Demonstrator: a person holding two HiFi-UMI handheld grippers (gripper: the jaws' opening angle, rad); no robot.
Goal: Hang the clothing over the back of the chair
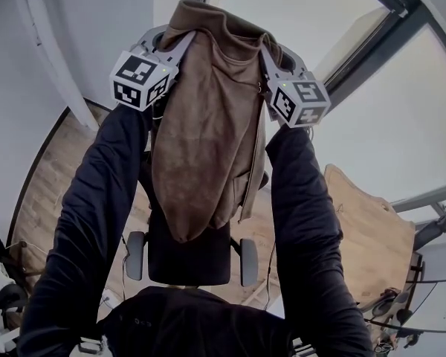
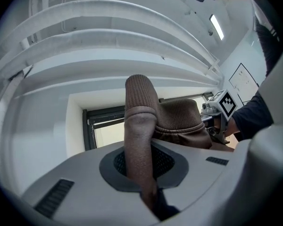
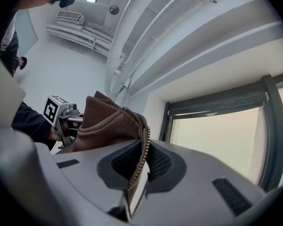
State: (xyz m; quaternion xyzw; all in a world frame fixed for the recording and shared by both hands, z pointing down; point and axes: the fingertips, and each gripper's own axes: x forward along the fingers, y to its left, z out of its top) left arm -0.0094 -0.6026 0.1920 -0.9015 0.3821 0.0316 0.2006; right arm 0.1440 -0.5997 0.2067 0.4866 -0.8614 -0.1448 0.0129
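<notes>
Left gripper (image 1: 169,44) and right gripper (image 1: 271,56), each clamped on the collar of the brown zip jacket (image 1: 208,132), hold it hanging lengthwise straight down, directly above the office chair (image 1: 189,257) backrest.

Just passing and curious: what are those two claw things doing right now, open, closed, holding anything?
Left gripper: shut on the brown jacket, at its ribbed edge.
Right gripper: shut on the brown jacket, at its zipper edge.
</notes>
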